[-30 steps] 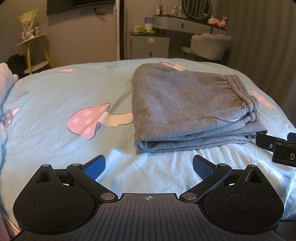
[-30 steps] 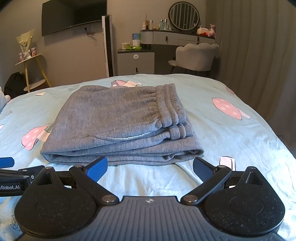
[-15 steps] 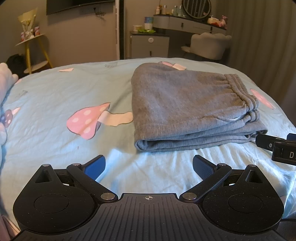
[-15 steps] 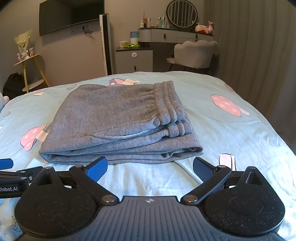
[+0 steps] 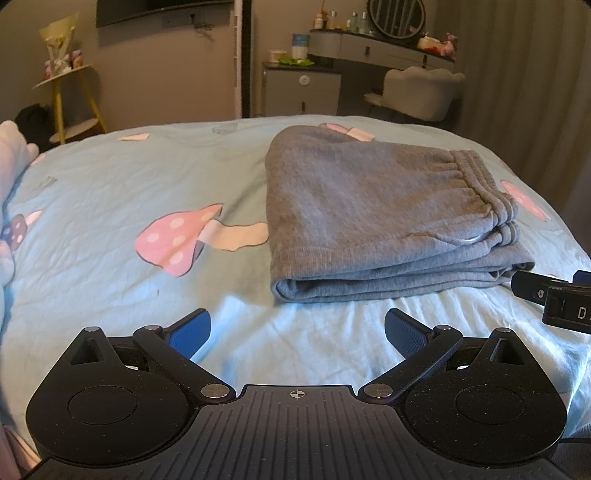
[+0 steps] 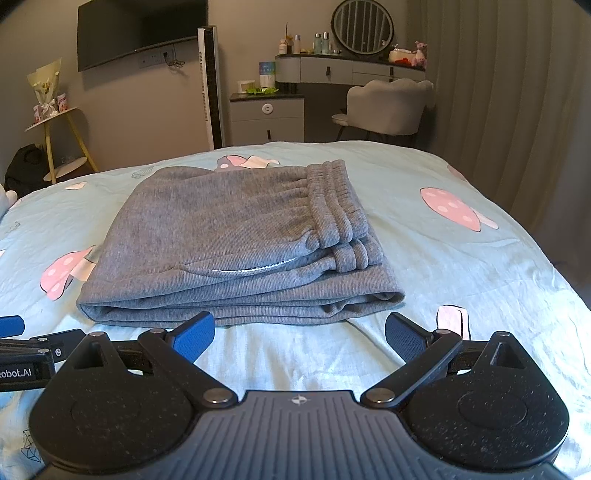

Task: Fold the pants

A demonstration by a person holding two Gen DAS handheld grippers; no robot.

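The grey pants [image 5: 373, 218] lie folded in a compact stack on the light blue bed sheet [image 5: 129, 192], waistband to the right. They also show in the right wrist view [image 6: 236, 236]. My left gripper [image 5: 297, 330] is open and empty, just in front of the stack's near left corner. My right gripper [image 6: 300, 334] is open and empty, close to the stack's near edge. Each gripper's side shows at the edge of the other's view.
The sheet has pink mushroom prints [image 5: 177, 243]. Behind the bed stand a grey cabinet [image 6: 267, 118], a dressing table with a round mirror [image 6: 362, 26], a grey chair [image 6: 388, 107] and a yellow side table [image 5: 70, 99]. A curtain [image 6: 517, 92] hangs at the right.
The right wrist view has drawn slightly back and down from the pants. The left gripper has hardly moved. Both stay open.
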